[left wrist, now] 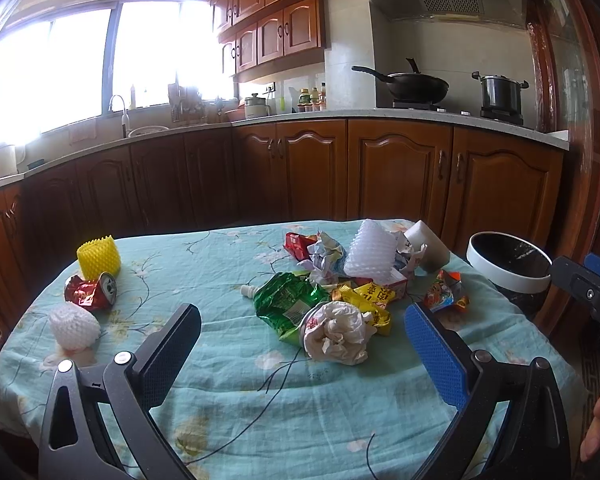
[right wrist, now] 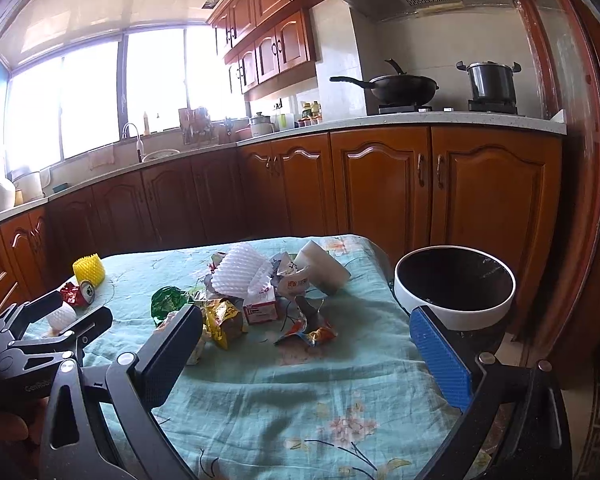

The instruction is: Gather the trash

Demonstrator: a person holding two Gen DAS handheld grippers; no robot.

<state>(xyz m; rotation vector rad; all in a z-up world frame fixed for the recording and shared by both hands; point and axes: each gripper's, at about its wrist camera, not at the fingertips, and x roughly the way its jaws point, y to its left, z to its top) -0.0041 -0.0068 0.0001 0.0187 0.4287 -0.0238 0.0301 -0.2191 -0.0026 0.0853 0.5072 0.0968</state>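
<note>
A heap of trash lies on the table's blue flowered cloth (left wrist: 240,380): a crumpled white paper wad (left wrist: 336,332), a green wrapper (left wrist: 288,300), a yellow wrapper (left wrist: 370,300), a white foam net (left wrist: 370,252) and an orange-red snack wrapper (left wrist: 446,292). At the left are a crushed red can (left wrist: 92,290), a yellow foam net (left wrist: 98,258) and a white foam net ball (left wrist: 74,325). A white-rimmed bin (right wrist: 456,286) stands off the table's right edge. My left gripper (left wrist: 300,320) is open just before the paper wad. My right gripper (right wrist: 306,324) is open over the orange-red wrapper (right wrist: 308,330).
Wooden kitchen cabinets (left wrist: 400,172) and a counter with a wok (left wrist: 416,86) and a pot (left wrist: 500,92) stand behind the table. A sink (left wrist: 146,130) is under the window. My left gripper (right wrist: 48,332) shows at the left of the right wrist view.
</note>
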